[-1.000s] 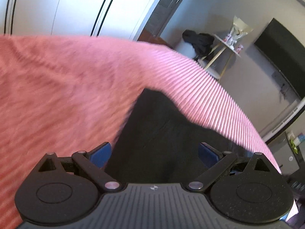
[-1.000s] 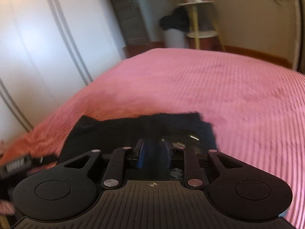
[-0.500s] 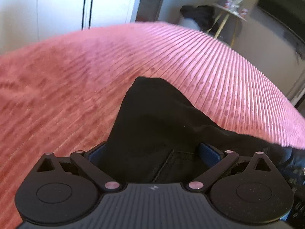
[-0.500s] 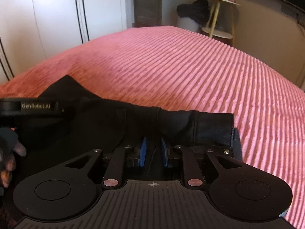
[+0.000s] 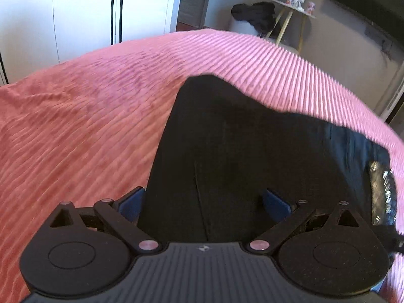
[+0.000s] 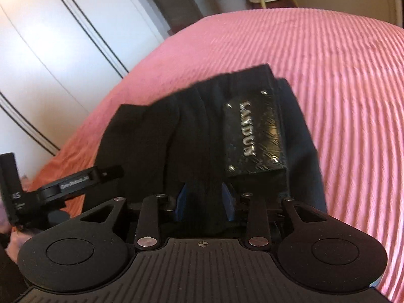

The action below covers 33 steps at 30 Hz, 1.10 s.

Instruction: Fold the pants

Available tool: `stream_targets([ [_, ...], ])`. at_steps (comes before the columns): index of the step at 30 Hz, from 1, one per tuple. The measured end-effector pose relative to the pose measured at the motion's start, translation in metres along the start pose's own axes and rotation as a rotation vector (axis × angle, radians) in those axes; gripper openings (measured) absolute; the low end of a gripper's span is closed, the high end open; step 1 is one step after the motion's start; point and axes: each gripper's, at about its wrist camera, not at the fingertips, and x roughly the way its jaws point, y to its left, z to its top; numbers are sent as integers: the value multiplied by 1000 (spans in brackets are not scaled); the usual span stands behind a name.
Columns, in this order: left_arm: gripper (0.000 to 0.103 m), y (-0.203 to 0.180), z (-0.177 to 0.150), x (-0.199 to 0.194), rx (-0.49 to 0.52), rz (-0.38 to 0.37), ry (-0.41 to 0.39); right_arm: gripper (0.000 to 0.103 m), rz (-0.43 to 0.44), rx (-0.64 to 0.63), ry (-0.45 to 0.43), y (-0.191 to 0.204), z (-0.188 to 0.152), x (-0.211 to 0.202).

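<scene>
With the black pants point(image 6: 192, 136) lowered onto the pink bed point(image 6: 341, 80), the right tongs point(image 6: 205, 202), just eased wider, hardly pinch the waistband beside its label point(image 6: 255, 136), the left tongs point(image 5: 204, 199) gape around cloth; next, release and smooth.

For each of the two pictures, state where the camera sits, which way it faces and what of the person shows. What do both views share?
Left wrist: on the left gripper, looking down along its fingers at the black pants; no body shows.
Right wrist: on the right gripper, looking down at the pants' label patch; the left gripper shows at left.
Shared: pants, pink bedspread, side table.
</scene>
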Motion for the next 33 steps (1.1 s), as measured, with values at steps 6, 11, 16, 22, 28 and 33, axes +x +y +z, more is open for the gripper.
stream_targets([
  [6,99,6,-1,4,-17,-7,27,30,-11,36,5,1,6,-4],
  [11,99,14,-5,-16,-92,-14,25,64,-21,129,-74,-25,10,-39],
  [16,99,18,-10,-36,-133,-61,2,61,37,315,104,-63,12,-10],
  [22,99,31,-16,-56,-199,-83,-26,63,29,274,126,-66,23,-1],
  [28,99,32,-16,-52,-204,-85,-18,60,74,360,153,-85,27,2],
  [33,99,34,-16,-44,-225,-98,-3,65,144,394,172,-94,20,7],
])
